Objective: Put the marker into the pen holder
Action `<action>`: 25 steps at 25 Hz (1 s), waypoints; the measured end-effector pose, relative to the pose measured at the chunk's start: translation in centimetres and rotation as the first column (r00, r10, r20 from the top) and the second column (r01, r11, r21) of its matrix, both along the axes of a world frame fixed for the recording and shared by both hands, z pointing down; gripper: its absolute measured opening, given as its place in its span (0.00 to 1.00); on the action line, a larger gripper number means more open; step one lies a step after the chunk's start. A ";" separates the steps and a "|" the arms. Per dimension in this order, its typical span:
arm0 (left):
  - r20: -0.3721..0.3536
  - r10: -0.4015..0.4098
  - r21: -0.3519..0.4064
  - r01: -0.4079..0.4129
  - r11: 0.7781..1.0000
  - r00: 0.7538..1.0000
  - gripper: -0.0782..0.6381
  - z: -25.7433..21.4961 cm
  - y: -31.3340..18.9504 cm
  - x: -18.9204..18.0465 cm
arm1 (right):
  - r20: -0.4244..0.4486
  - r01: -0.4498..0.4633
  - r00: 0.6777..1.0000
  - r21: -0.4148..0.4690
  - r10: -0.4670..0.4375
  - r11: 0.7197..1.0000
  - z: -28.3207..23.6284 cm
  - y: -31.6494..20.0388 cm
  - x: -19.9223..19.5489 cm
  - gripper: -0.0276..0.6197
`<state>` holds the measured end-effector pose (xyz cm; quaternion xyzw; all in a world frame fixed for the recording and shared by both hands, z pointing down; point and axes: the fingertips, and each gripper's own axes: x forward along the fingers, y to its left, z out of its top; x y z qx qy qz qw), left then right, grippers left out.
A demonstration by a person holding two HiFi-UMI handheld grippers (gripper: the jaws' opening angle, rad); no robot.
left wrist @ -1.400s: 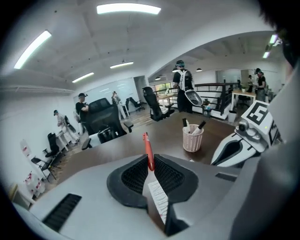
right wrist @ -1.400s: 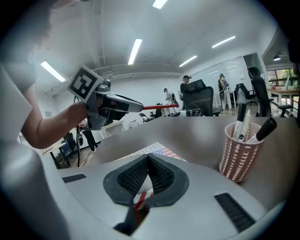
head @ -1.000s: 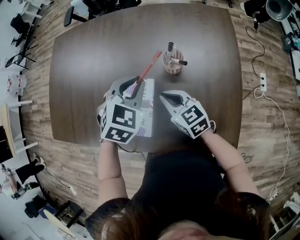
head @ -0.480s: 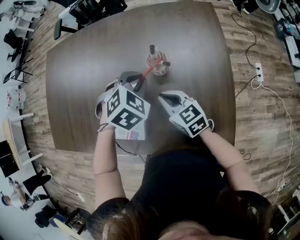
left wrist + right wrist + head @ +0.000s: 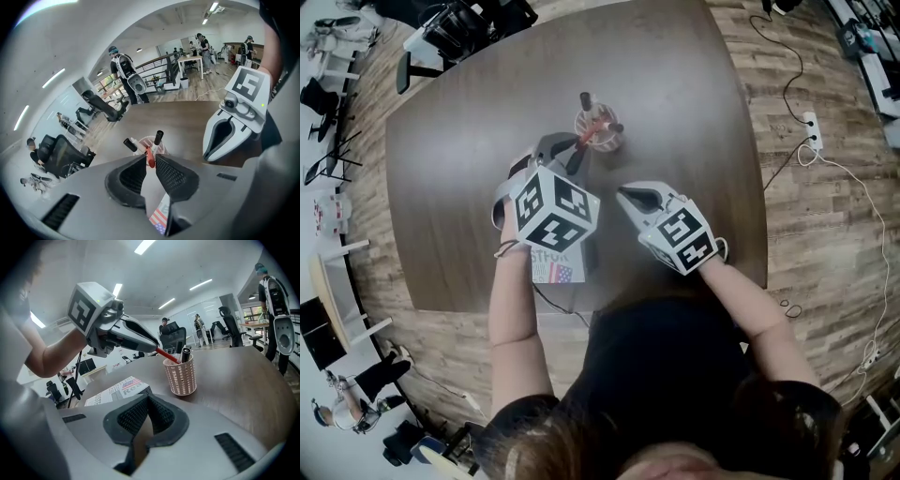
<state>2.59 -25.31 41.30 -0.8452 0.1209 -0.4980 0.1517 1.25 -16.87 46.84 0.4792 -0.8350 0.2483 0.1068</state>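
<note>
The red marker (image 5: 167,355) slants down into the perforated pen holder (image 5: 181,377) on the tabletop (image 5: 478,122), its lower end inside the cup beside two black-capped pens. The left hand-held gripper (image 5: 150,160) pinches the marker's upper end, and its jaws have just been easing apart. The right hand-held gripper (image 5: 148,397) is pressed together on nothing, just beside it.

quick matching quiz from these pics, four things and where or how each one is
1 red marker
2 pen holder
3 flag booklet
4 right gripper

a lying flat on the table
b jaws together, empty
c upright pinkish mesh cup
d one end inside the holder

Pairs: 1-d, 2-c, 3-a, 4-b.
The left gripper's jaws have just been opening, marker between them.
</note>
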 end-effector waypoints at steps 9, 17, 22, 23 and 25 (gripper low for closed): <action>-0.237 -0.112 -0.033 0.108 0.994 0.965 0.32 -2.1 -0.9 0.1 | -0.012 -0.019 1.000 -0.004 0.019 1.000 -0.2 0.1 0.7 0.07; -0.454 -0.325 -0.143 0.292 0.946 0.829 0.22 -4.2 -1.6 -3.7 | -0.027 -0.048 0.998 0.007 0.048 0.999 -1.0 0.0 1.1 0.07; -0.521 -0.457 -0.262 0.375 0.889 0.721 0.17 -3.8 -1.3 -6.9 | -0.044 -0.068 0.997 0.010 0.069 0.998 -1.4 -0.1 1.5 0.07; -0.530 -0.473 -0.277 0.383 0.881 0.704 0.17 -3.8 -1.2 -7.4 | -0.046 -0.073 0.996 0.012 0.074 0.997 -1.5 -0.1 1.6 0.07; -0.538 -0.492 -0.298 0.392 0.870 0.684 0.16 -3.7 -0.8 -8.1 | -0.052 -0.081 0.995 0.016 0.082 0.997 -1.9 -0.1 1.7 0.07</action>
